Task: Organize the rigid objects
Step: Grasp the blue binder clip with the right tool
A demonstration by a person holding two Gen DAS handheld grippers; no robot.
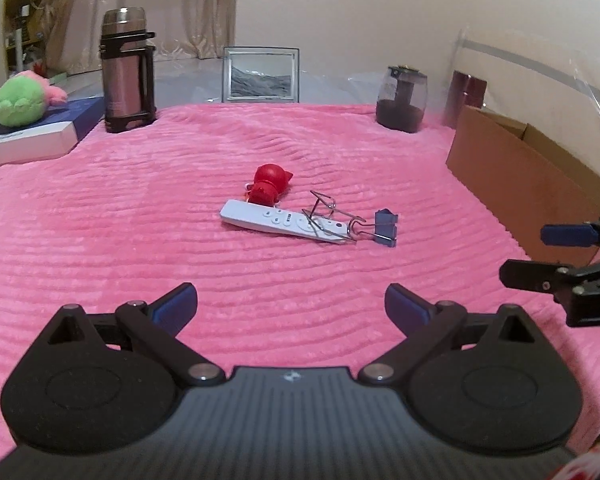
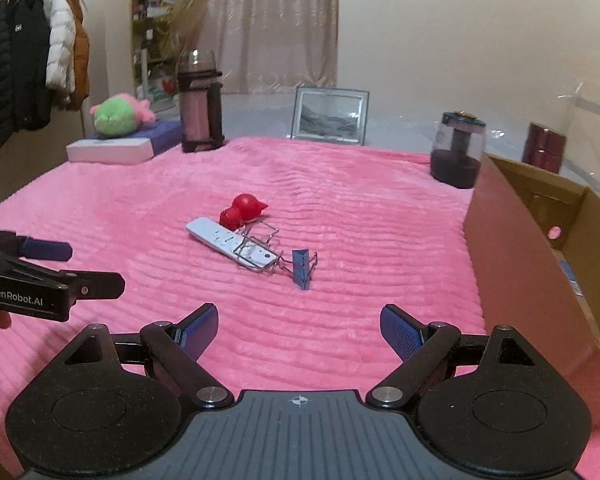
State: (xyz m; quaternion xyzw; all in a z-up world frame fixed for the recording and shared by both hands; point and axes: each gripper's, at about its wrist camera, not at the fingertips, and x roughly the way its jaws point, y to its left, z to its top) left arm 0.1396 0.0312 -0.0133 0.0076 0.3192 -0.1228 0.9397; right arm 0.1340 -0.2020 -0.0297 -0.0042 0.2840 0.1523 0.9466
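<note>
cardboard box (image 2: 540,248): cut off right | inside mostly hidden

At the middle of my desk (image 1: 140,220), a remote (image 1: 284,222) lies with a figurine (image 1: 269,184) touching its far side, a wire clip (image 1: 320,210) resting on it and a binder clip (image 1: 385,227) at its right end. A cardboard box (image 1: 520,176) lines the right edge; a flask (image 1: 127,72) stands at the far-left corner.
</note>
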